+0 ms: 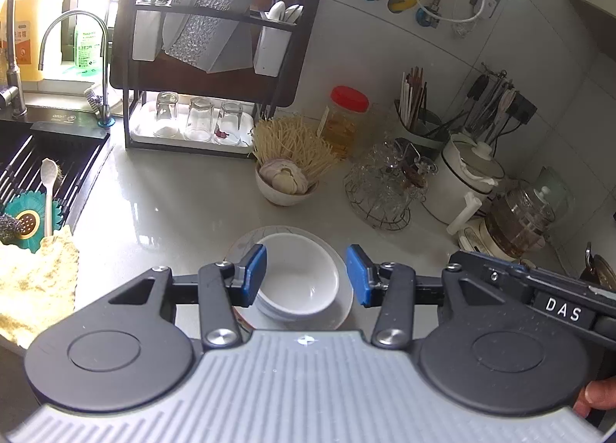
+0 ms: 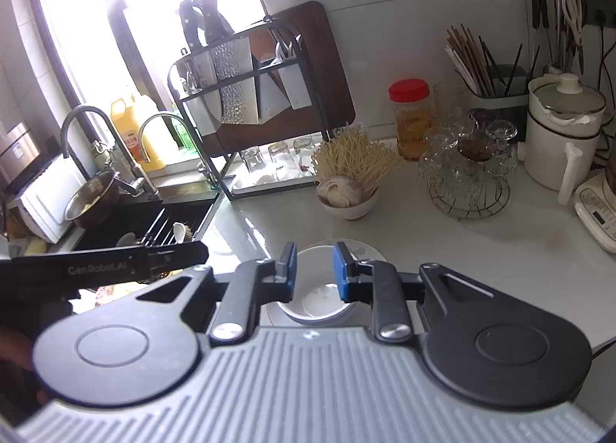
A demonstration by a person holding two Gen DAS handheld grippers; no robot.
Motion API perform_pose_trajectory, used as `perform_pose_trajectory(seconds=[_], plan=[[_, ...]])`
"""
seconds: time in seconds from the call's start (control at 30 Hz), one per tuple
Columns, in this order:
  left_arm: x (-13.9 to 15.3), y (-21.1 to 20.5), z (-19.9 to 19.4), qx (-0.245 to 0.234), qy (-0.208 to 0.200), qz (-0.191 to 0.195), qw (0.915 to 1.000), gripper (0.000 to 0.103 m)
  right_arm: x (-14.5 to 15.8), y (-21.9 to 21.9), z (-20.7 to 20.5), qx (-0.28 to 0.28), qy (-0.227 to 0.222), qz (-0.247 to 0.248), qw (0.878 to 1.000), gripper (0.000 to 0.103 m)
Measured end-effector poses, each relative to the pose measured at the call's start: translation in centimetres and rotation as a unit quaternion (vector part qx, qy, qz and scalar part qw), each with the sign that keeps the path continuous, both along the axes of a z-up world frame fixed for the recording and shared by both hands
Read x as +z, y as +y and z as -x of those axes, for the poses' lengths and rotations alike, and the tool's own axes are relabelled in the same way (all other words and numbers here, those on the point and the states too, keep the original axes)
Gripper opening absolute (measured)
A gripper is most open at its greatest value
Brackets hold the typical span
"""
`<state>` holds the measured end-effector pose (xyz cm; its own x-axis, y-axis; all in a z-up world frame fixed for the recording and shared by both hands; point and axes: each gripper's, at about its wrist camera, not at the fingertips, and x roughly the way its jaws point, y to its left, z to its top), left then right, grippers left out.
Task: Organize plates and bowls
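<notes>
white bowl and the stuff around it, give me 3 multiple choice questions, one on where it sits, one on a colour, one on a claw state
1. Where does the white bowl sit?
A. in the sink
B. on a plate on the counter
C. on the rack

2. What colour is the lid of the jar?
A. red
B. green
C. black

3. How is the left claw?
A. shut on the bowl
B. shut on a spoon
C. open, holding nothing

Answers:
1 B, the plate rim shows around and under the bowl on the pale counter.
2 A, a red cap tops the jar of yellowish contents.
3 C, its blue pads stand wide apart on either side of the bowl.
</notes>
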<state>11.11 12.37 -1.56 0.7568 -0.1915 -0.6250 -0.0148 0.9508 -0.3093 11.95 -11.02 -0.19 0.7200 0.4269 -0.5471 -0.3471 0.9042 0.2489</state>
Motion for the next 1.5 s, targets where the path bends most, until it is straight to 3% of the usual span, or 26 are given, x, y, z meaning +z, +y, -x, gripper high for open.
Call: perform_pose_trajectory(seconds=[0.23,0.73,1.47,1.5], plan=[[0.2,-2.0,3.3,0.023,-0.006,0.007,0.9997,0.052,-0.1,-2.1,1.9,0.009,-0.011,0.000,1.000,0.025],[0.8,-6.1,7.3,0.026,-0.009,-0.021,0.9994,0.052,-0.4,-5.2,5.2,0.005,-0.027,0.017,0.999,0.025],[0.3,-9.0,12.0,0.033,-0.004,-0.041,0.9986,0.057,-1.1,-6.5,8.9,0.005,-0.027,0.037,0.999,0.025],[0.3,-9.0,12.1,0.035,-0.004,-0.041,0.9985,0.059,-1.1,-6.6,9.0,0.004,-0.027,0.038,0.999,0.031]])
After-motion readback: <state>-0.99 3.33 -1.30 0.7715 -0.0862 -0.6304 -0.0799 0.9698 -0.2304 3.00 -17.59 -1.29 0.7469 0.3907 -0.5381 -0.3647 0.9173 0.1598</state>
